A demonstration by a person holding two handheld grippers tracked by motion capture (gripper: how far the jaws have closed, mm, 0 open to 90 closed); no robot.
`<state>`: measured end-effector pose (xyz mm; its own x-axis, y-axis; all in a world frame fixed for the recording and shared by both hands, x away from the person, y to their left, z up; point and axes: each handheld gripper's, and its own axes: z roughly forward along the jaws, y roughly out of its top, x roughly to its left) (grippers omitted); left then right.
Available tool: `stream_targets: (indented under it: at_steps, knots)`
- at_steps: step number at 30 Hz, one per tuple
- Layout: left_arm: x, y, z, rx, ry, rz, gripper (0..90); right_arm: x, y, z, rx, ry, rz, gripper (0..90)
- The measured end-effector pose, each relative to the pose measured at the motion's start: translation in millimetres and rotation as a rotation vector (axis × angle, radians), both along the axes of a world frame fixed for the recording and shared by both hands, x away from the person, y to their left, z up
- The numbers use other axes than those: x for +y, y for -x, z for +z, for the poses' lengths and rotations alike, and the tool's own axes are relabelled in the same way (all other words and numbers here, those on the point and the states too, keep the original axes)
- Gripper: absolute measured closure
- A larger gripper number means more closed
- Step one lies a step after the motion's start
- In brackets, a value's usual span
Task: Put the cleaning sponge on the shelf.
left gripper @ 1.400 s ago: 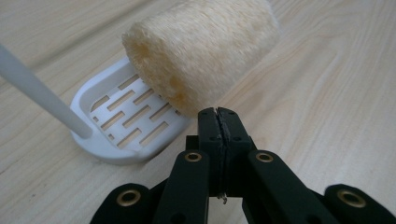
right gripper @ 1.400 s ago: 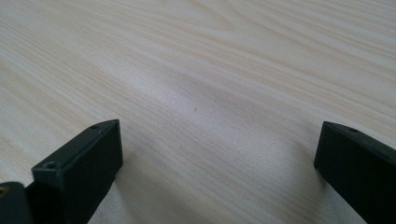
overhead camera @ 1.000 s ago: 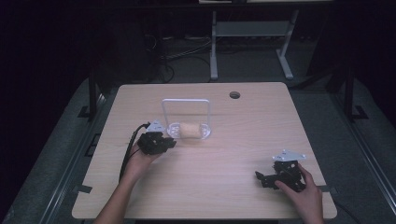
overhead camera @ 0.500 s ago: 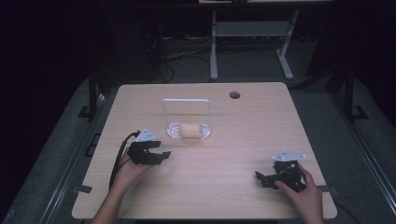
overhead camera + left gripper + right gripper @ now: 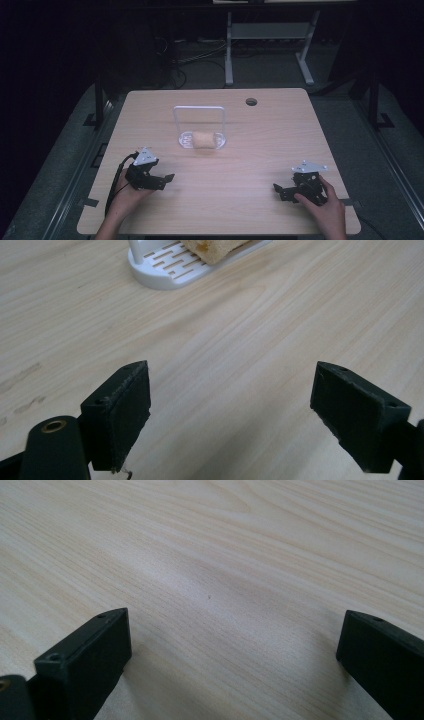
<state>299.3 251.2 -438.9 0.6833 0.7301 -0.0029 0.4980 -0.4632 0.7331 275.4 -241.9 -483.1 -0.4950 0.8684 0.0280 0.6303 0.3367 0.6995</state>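
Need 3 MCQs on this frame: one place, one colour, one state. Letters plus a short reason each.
1. Where does the bread piece lie?
A. on the white slotted rack
B. on the bare table
C. between a gripper's jaws

2. What colour is the rack?
A. black
B. white
C. red

3. How do the jaws of the left gripper stand?
A. clamped on the bread
B. shut on nothing
C. wide apart with nothing between them

Key: 1 A, the high view shows the bread on the rack's base under its hoop; 2 B, base and hoop are white in the high and left gripper views; 3 C, the left gripper view shows only bare table between the pads, which have just been opening.
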Motion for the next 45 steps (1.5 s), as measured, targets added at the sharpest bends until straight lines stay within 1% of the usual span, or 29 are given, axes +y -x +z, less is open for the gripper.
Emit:
stream_targets:
  at_steps: [2,3,4,5,8,12,16,18,22,26,30,32,33,34,37,39,45]
  knots:
    - [1.3,2.4,-0.2,-0.001,0.002,0.002,15.2,0.0,0.0,0.0,0.000,0.000,0.000,0.9]
    - [4.1,7.4,-0.8,-0.001,0.001,0.005,14.9,0.0,0.0,0.0,0.000,0.000,0.000,0.9]
    - [4.1,7.4,-0.8,-0.001,0.001,0.005,14.8,0.0,0.0,0.0,0.000,0.000,0.000,0.9]
    - [6.9,12.1,-2.1,-0.001,-0.003,0.008,14.7,0.1,0.0,0.0,0.000,-0.001,-0.001,0.9]
    - [10.0,16.0,-3.9,-0.003,-0.003,0.016,14.7,0.1,0.1,0.0,0.001,-0.002,-0.001,0.9]
    - [19.0,24.1,-8.0,-0.001,-0.010,0.028,14.7,0.1,0.1,0.1,0.001,-0.002,0.000,0.9]
    - [25.8,30.4,-12.7,0.002,-0.029,0.038,14.7,0.1,0.1,0.3,0.003,-0.001,-0.001,0.9]
    - [29.0,33.1,-15.7,0.011,-0.039,0.047,14.7,0.1,0.1,0.2,0.002,-0.001,-0.001,0.9]
    - [35.6,36.5,-19.3,0.019,-0.056,0.057,14.7,0.1,0.1,0.2,0.001,-0.001,0.000,0.9]
    - [39.1,36.3,-22.9,0.030,-0.058,0.060,14.7,0.1,0.1,0.2,0.002,0.000,-0.001,0.9]
    - [40.3,34.9,-29.0,0.040,-0.080,0.040,14.7,0.1,0.1,0.2,0.002,0.000,-0.001,0.9]
    - [42.4,33.9,-30.7,0.047,-0.054,0.035,13.6,0.1,0.1,0.2,0.002,-0.001,0.000,0.9]
    - [43.8,33.7,-31.4,0.041,-0.054,0.023,13.1,0.1,0.1,0.2,0.002,-0.001,-0.001,0.9]
    - [45.2,34.0,-32.5,0.032,-0.045,0.014,12.9,0.1,0.1,0.2,0.002,-0.001,-0.001,0.9]
    - [47.2,35.1,-34.6,0.015,-0.027,0.005,12.9,0.1,0.1,0.2,0.002,0.000,-0.001,0.9]
    - [48.6,35.1,-35.5,0.007,-0.022,-0.004,12.9,0.1,0.1,0.2,0.002,0.000,-0.001,0.9]
    - [48.6,35.1,-35.5,0.007,-0.022,-0.004,12.9,0.1,0.1,0.2,0.002,0.000,-0.001,0.9]
